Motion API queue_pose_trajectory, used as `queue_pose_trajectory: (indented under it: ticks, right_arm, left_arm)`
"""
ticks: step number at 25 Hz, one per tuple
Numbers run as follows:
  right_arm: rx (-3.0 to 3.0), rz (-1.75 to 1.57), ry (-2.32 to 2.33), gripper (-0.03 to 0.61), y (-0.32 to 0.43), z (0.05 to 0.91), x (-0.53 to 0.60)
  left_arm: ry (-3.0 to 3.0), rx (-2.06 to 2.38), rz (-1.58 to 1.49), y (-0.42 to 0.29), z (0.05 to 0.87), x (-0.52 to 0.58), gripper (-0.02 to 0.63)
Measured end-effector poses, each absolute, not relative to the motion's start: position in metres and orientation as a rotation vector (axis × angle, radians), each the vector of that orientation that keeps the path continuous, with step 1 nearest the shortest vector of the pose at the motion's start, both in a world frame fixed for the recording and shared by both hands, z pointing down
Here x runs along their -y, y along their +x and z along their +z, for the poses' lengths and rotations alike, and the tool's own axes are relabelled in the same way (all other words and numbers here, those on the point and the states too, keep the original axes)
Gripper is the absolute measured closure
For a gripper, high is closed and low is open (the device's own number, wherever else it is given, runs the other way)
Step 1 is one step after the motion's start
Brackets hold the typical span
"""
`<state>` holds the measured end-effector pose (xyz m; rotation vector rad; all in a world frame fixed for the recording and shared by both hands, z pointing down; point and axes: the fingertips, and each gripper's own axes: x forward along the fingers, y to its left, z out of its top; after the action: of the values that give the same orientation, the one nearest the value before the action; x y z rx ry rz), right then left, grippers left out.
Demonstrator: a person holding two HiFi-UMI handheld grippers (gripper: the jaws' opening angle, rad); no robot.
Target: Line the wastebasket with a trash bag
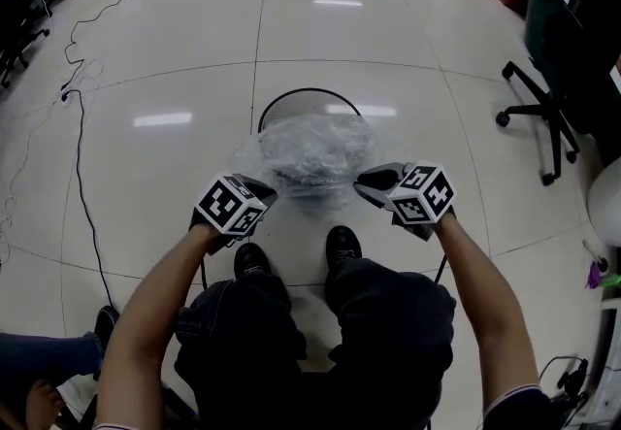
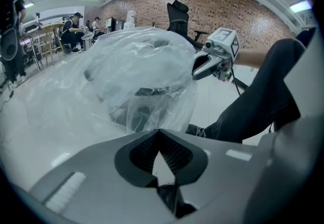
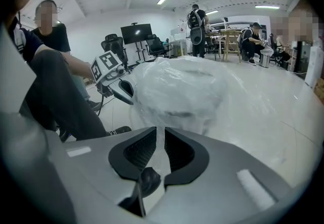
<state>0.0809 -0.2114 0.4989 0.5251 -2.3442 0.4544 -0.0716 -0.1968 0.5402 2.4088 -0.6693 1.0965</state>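
Note:
A clear trash bag (image 1: pixel 315 151) billows over a black wire wastebasket (image 1: pixel 309 91) on the floor in front of the person's shoes. My left gripper (image 1: pixel 264 190) grips the bag's near left edge and my right gripper (image 1: pixel 375 181) its near right edge. In the left gripper view the jaws meet at their tips on the film of the bag (image 2: pixel 142 71), with the basket's mesh (image 2: pixel 152 91) dim behind the plastic. The right gripper view shows a strip of the bag (image 3: pixel 177 91) pinched in the narrow slot between the jaws. Each gripper sees the other across the bag: the right gripper (image 2: pixel 202 66), the left gripper (image 3: pixel 121 89).
A black office chair (image 1: pixel 553 79) stands at the right. A dark cable (image 1: pixel 78 156) trails over the glossy floor at the left. The holder's knees and shoes (image 1: pixel 342 246) sit just behind the basket. People and desks (image 3: pixel 253 41) are far off.

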Motion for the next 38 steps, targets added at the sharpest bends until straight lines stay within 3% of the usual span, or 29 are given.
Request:
queue_pose_trajectory:
  ticks: [17,30,38]
  right_arm:
    - [2.374,0.556,0.668,0.52,0.087,0.518,0.236]
    - [2.432,0.489,0.667,0.454,0.094,0.457,0.207]
    - [2.456,0.465,0.695,0.448,0.102,0.434,0.202]
  left_arm:
    - [2.375,0.718,1.055,-0.074,0.555,0.211,0.597]
    - [2.472,0.716,1.029,-0.088,0.479,0.173,0.51]
    - [2.514,0.924,1.015,-0.102,0.44,0.191,0.508]
